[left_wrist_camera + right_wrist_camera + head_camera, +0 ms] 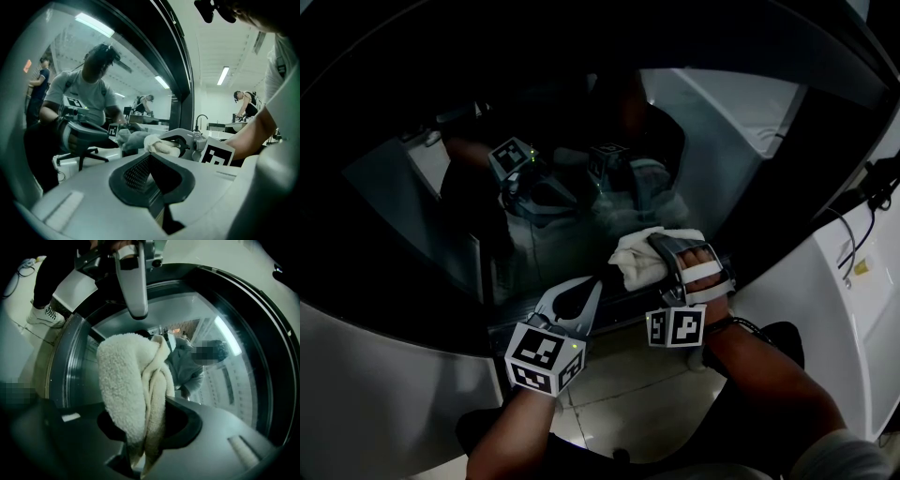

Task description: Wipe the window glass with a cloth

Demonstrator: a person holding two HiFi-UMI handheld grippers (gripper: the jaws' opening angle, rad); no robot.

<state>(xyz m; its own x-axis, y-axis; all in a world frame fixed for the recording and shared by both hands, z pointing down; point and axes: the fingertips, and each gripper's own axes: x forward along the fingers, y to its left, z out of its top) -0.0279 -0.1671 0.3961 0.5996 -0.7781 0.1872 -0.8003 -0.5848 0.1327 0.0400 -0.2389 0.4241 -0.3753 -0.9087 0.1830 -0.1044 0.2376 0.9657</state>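
Observation:
The round, dark window glass (581,141) fills the upper head view and mirrors both grippers. My right gripper (656,251) is shut on a fluffy white cloth (637,260), and the cloth is bunched against the glass near its lower rim. In the right gripper view the cloth (131,394) hangs out of the jaws in front of the glass (220,333). My left gripper (594,284) sits just left of the cloth, jaws shut and holding nothing. From the left gripper view, the cloth (157,145) and right gripper (180,140) lie straight ahead of the left gripper (152,171).
A white casing (825,291) surrounds the window, with cables (853,234) hanging on its right side. Tiled floor (628,384) lies below. A dark frame (180,70) edges the glass. People stand at benches in the room behind (246,101).

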